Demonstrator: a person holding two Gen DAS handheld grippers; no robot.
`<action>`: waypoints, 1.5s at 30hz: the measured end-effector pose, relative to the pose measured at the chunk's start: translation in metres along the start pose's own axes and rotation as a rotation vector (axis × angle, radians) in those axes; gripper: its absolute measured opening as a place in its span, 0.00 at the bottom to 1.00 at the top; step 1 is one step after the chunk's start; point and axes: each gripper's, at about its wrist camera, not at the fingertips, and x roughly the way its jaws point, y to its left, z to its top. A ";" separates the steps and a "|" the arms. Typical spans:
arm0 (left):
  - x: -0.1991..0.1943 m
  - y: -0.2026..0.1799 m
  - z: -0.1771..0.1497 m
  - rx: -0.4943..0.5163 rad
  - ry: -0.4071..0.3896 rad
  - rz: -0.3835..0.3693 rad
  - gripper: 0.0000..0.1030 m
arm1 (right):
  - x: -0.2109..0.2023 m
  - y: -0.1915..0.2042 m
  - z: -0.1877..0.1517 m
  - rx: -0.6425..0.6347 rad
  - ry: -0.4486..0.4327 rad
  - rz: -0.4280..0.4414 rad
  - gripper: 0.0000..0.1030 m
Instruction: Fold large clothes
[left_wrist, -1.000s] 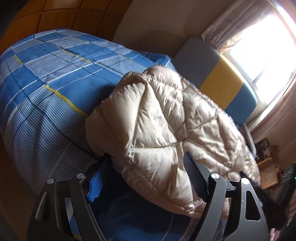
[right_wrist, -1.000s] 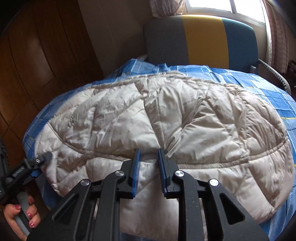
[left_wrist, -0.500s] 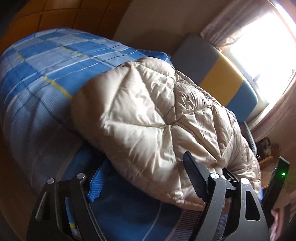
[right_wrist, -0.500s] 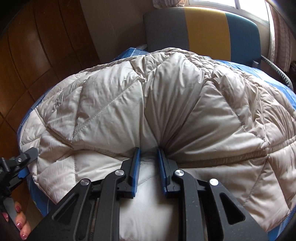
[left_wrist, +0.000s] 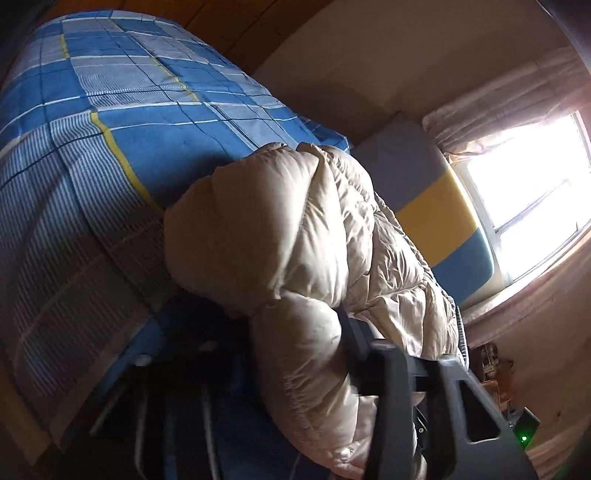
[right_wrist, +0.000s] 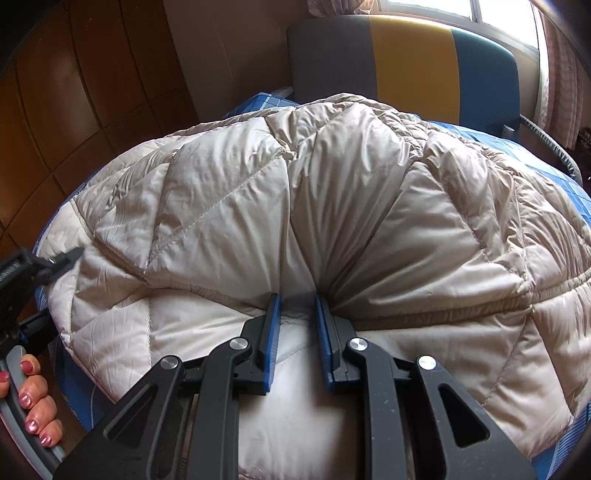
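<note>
While the beige puffer jacket (right_wrist: 332, 206) is lifted off the bed (left_wrist: 110, 147), filling frame centre, its hem is pinched by the right claw (right_wrist: 295, 306); left claw (left_wrist: 295, 354) grip cannot be told. Mid-fold; next, hem carried over evenly.

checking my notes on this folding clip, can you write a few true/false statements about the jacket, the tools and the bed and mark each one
1. The right tool pinches a fold of the beige quilted jacket. True.
2. The bedspread is plain red. False: it is blue plaid with white and yellow lines.
3. The jacket lies on the floor. False: it is on the bed.
4. A hand with painted nails holds the left tool's handle. True.
</note>
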 end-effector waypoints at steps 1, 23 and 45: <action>-0.001 -0.002 0.001 0.009 -0.004 -0.001 0.28 | 0.000 0.000 0.000 0.002 0.001 0.002 0.18; -0.058 -0.154 -0.028 0.667 -0.185 -0.275 0.18 | -0.069 -0.061 0.016 0.171 -0.049 0.057 0.26; -0.050 -0.215 -0.094 0.913 -0.144 -0.377 0.18 | -0.126 -0.152 -0.010 0.245 -0.091 -0.158 0.42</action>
